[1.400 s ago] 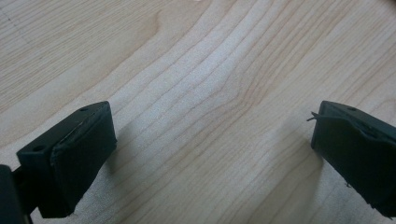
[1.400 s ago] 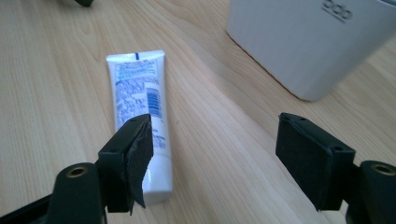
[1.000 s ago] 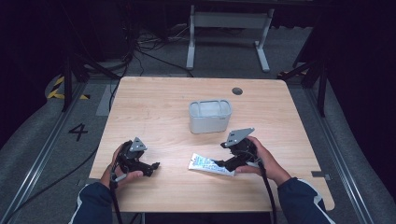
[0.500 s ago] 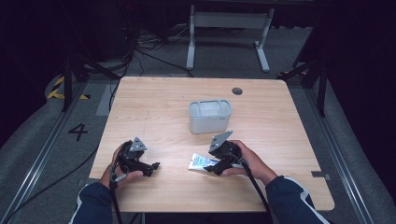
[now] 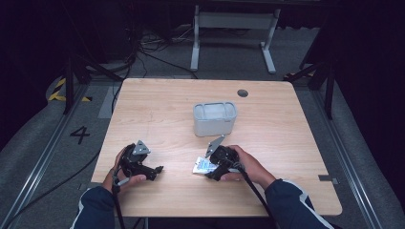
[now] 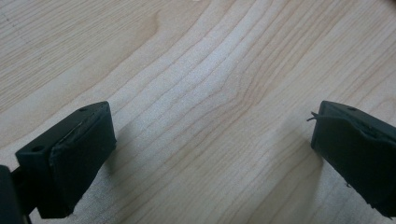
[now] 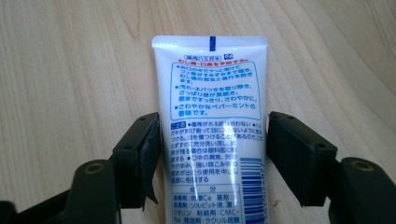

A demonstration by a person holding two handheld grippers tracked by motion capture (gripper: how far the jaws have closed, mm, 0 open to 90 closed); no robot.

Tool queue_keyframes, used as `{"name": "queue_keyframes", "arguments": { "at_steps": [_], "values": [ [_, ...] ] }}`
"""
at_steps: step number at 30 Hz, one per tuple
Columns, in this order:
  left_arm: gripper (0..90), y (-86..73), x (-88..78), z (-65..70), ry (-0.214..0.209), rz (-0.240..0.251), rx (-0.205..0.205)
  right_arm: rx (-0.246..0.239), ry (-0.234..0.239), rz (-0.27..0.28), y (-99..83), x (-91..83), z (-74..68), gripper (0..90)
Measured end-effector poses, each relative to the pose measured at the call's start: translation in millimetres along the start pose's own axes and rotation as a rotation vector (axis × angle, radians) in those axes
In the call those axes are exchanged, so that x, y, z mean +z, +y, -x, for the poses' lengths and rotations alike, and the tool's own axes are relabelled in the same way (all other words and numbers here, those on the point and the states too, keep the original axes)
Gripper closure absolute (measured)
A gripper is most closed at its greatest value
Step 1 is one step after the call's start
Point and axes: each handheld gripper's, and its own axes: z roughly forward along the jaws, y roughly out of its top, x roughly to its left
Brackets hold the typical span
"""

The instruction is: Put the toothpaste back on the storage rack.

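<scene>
On the wooden table (image 5: 157,109), at about 7 o'clock from its centre, the left gripper (image 5: 155,170) rests low over the board in the person's left hand (image 5: 125,168), its jaws pointing toward 3 o'clock. The left gripper view looks along those jaws: they stand wide apart, with bare wood grain between them and no object touching either pad, so this gripper is open and holds nothing. Moving right, a white toothpaste tube (image 5: 204,166) with blue and red print lies flat on the table at about 6 o'clock from the centre, near the front edge. The right gripper (image 5: 213,170), held in the person's right hand (image 5: 244,166), sits at the tube's 3 o'clock side and straddles it. In the right gripper view the toothpaste tube (image 7: 212,135) lies lengthwise between the two jaws, its crimped flat end pointing to 12 o'clock; the jaws have just been closing, the left pad lies against the tube's edge while the right pad looks just short of the other edge, so the tube is between them but not clearly pinched. At 12 o'clock from the tube, near the table's middle, stands a grey open-topped plastic container (image 5: 215,118), apart from both grippers. Nothing lies between the tube and that container. A small dark round hole (image 5: 242,93) marks the table at about 1 o'clock, near the far edge.
</scene>
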Motion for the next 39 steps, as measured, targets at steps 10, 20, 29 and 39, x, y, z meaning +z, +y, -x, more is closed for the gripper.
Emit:
{"name": "queue_keyframes", "arguments": {
  "at_steps": [10,20,29,39],
  "values": [
    [0.2,-0.1,0.0,0.1,0.0,0.0,0.0,-0.009,0.003,-0.061,11.5,2.3,-0.7,39.0],
    [0.2,-0.1,0.1,0.3,0.0,0.001,-0.005,-0.009,0.0,-0.104,8.6,-2.3,-0.3,42.5],
    [0.2,0.1,0.0,0.0,0.002,-0.001,0.0,-0.018,0.003,-0.099,8.1,-3.7,-0.5,50.1],
    [0.2,0.1,0.1,0.1,0.001,0.0,-0.001,-0.012,0.017,-0.045,2.8,-8.9,2.6,60.9]
  ]
}}
